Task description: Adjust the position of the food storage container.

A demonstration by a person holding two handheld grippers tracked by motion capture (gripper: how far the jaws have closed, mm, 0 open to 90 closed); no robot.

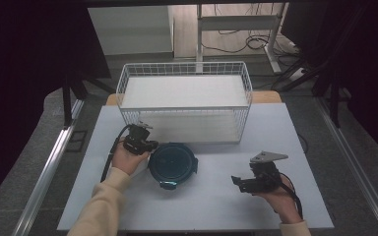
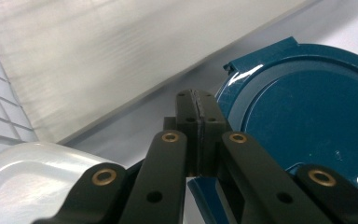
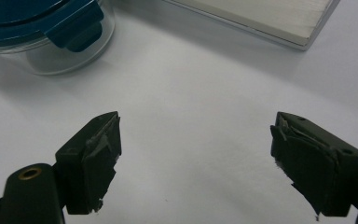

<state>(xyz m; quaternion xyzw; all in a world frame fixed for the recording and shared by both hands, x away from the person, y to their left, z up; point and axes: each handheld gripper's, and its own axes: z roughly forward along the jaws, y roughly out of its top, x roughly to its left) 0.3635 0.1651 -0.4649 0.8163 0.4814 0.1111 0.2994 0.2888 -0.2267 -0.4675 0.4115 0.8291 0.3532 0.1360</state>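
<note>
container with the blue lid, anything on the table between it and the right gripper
Nothing visible: bare table lies between the right gripper, jaws open, and the container. The basket stands behind it.

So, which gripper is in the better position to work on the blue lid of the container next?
The left gripper, probably. It sits right at the edge of the blue lid, jaws shut together beside the rim. The right gripper is open, apart from the container, with bare table between them.

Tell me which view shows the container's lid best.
The high view: the whole round blue lid shows from above, its clips around the rim. The left gripper view has part of its top, close up. The right gripper view catches its edge and one clip.
</note>
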